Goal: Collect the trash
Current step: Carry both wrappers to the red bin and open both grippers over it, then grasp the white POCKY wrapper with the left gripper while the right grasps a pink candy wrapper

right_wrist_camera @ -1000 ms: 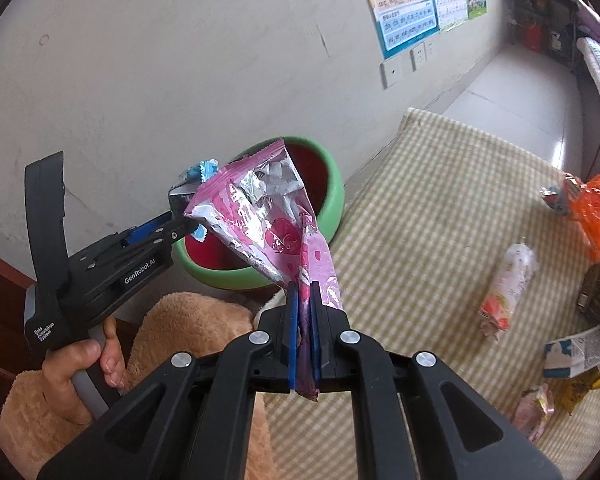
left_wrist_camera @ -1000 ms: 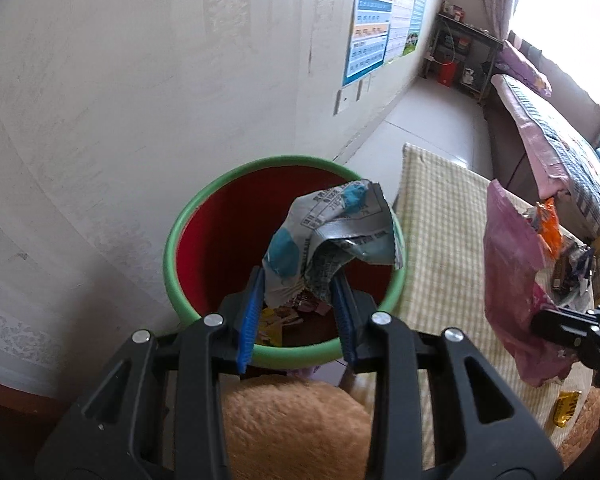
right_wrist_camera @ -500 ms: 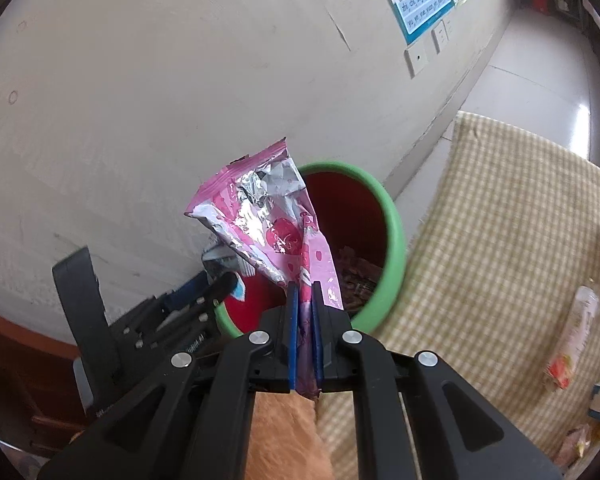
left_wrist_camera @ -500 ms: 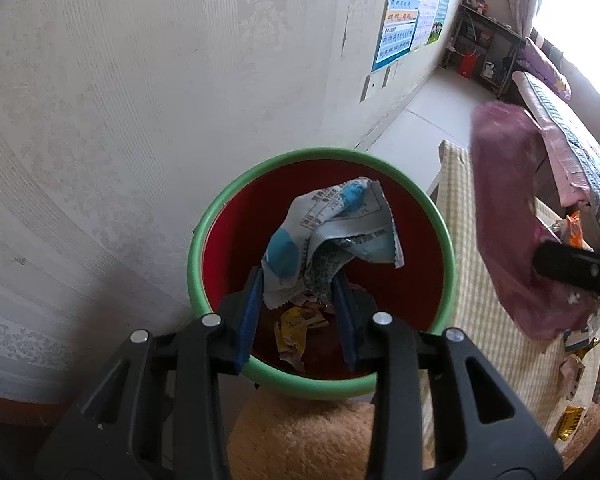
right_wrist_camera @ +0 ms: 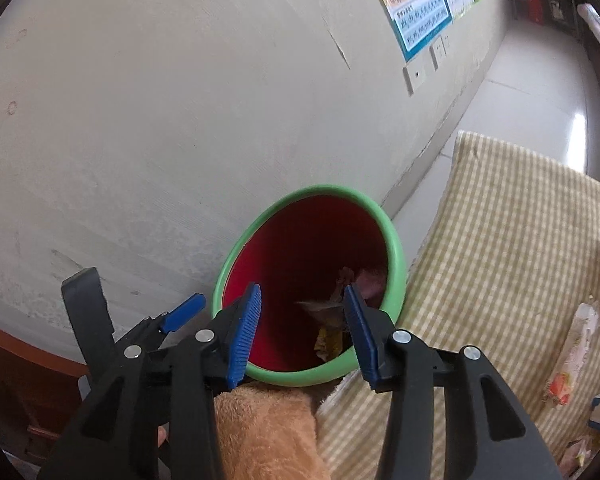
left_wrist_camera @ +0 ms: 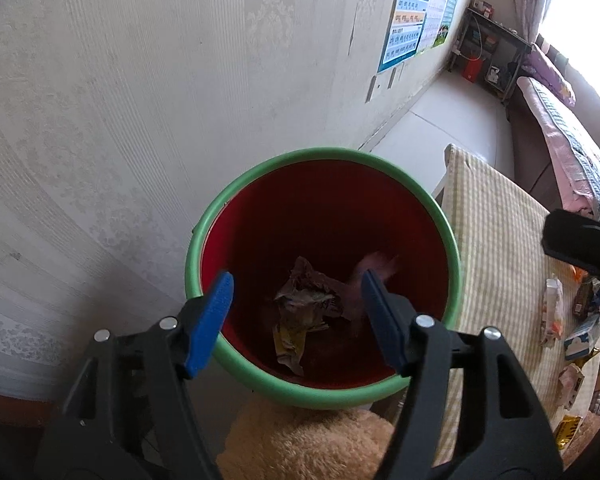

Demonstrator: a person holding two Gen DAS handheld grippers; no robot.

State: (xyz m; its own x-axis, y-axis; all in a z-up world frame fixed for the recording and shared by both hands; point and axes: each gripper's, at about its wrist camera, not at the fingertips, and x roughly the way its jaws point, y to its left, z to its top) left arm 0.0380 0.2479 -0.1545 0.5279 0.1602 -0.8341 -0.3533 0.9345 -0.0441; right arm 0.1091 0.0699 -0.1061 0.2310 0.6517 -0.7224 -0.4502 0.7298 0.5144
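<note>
A red trash bin with a green rim (left_wrist_camera: 260,172) (right_wrist_camera: 398,248) stands against the wall. Crumpled wrappers (left_wrist_camera: 306,304) (right_wrist_camera: 332,320) lie inside it, with a blurred pink wrapper (left_wrist_camera: 374,262) (right_wrist_camera: 370,280) among them. My left gripper (left_wrist_camera: 296,320) is open and empty above the bin's near rim. My right gripper (right_wrist_camera: 302,328) is open and empty above the bin; its body shows in the left wrist view (left_wrist_camera: 580,240). Several more wrappers (left_wrist_camera: 552,312) (right_wrist_camera: 572,356) lie on the checked cloth.
A table with a yellow checked cloth (left_wrist_camera: 496,248) (right_wrist_camera: 500,240) stands right of the bin. A tan plush fabric (left_wrist_camera: 308,444) (right_wrist_camera: 268,432) lies below the grippers. The wall (left_wrist_camera: 140,80) is close on the left. A bed (left_wrist_camera: 568,140) stands far right.
Both grippers have opened. The blue-grey wrapper has left my left gripper and the pink wrapper has left my right gripper; both dropped into the bin.
</note>
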